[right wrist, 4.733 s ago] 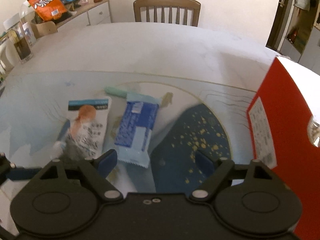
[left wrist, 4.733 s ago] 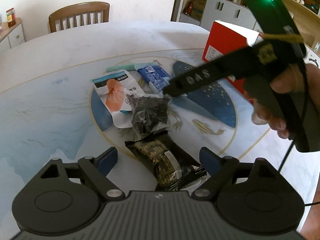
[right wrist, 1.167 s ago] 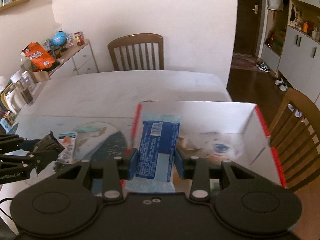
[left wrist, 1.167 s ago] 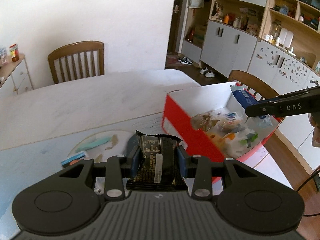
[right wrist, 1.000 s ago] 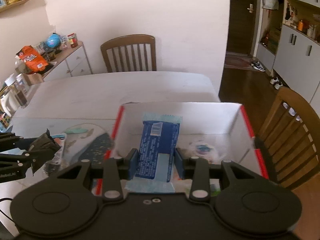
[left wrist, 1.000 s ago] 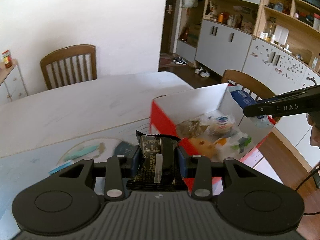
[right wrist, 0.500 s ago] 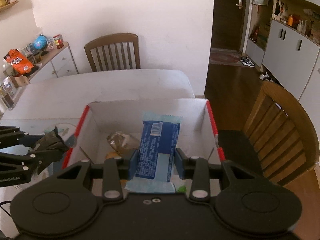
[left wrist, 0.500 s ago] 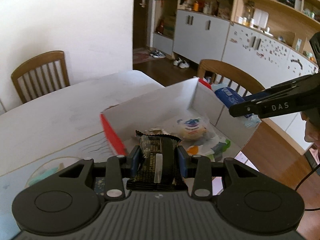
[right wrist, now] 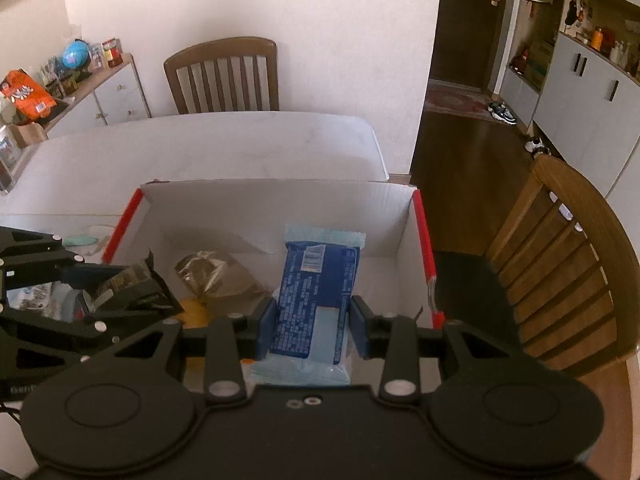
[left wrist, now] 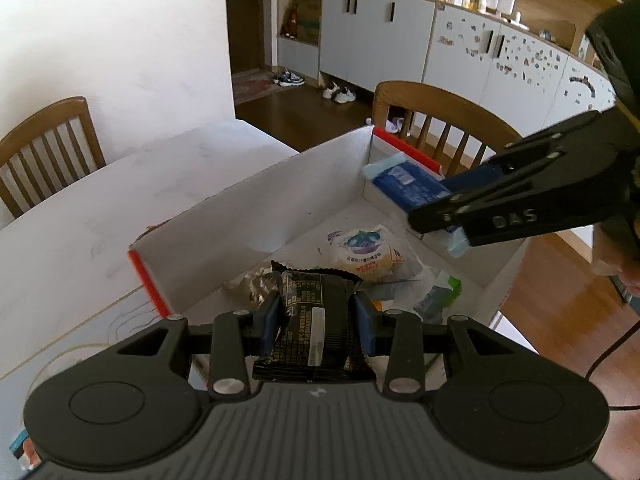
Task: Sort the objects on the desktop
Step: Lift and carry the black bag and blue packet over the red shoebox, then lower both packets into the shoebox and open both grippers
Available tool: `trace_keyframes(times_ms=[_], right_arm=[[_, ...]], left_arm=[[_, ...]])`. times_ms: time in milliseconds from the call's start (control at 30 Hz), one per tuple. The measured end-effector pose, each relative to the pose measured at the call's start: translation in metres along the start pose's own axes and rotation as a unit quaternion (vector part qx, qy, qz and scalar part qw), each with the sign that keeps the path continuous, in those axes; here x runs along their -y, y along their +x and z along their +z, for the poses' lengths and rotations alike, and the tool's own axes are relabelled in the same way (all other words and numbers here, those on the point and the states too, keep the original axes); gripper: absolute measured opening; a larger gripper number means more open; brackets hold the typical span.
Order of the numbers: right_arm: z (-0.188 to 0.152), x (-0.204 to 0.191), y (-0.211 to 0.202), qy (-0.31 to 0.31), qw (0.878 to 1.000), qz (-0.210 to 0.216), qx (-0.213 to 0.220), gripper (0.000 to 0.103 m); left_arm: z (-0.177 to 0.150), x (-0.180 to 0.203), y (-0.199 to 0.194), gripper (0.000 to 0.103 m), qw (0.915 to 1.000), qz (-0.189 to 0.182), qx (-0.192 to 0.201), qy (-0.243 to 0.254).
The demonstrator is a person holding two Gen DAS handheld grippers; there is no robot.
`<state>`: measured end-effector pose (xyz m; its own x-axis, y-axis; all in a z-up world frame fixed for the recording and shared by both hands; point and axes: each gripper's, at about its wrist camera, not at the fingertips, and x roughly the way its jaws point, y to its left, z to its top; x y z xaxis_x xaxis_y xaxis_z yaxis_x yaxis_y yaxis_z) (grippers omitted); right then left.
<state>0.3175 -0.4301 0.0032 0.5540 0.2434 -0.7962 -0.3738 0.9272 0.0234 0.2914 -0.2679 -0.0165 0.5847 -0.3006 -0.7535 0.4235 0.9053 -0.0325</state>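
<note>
- Left wrist view: left tool (left wrist: pixel 316 320) clamped on a black foil snack packet (left wrist: pixel 312 316), held above the open white cardboard box with red edges (left wrist: pixel 256 208) on the pale marbled tabletop (left wrist: pixel 80 232).
- Inside the box: a round white wrapped bun with purple print (left wrist: pixel 366 250), a crumpled silvery wrapper (left wrist: pixel 252 284), other packets too jumbled to tell apart.
- At right, right tool (left wrist: pixel 436 210) over the box's far corner, gripping a blue plastic snack packet (left wrist: pixel 408 186).
- Right wrist view: right tool (right wrist: pixel 314 318) pinching the blue plastic snack packet (right wrist: pixel 316 280) at mid-length, above the box (right wrist: pixel 404 232).
- At left, left tool (right wrist: pixel 160 296) with the black packet (right wrist: pixel 132 276) over the box's left side.
- Beyond: a wooden slat-back chair (right wrist: pixel 224 76).
</note>
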Motion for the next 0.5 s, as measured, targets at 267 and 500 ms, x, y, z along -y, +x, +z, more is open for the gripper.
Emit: trace_keyframes(times_ms=[267, 500], right_arm=[[0.01, 0.008, 0.042, -0.003, 0.999, -0.016, -0.031, 0.038], [0.01, 0.011, 0.066, -0.003, 0.998, -0.019, -0.056, 0.038]], left_arm=[[0.011, 0.011, 0.023, 0.037, 0.9992, -0.003, -0.019, 0.036], [0.02, 0.015, 0.043, 0.037, 0.9982, -0.01, -0.039, 0.045]])
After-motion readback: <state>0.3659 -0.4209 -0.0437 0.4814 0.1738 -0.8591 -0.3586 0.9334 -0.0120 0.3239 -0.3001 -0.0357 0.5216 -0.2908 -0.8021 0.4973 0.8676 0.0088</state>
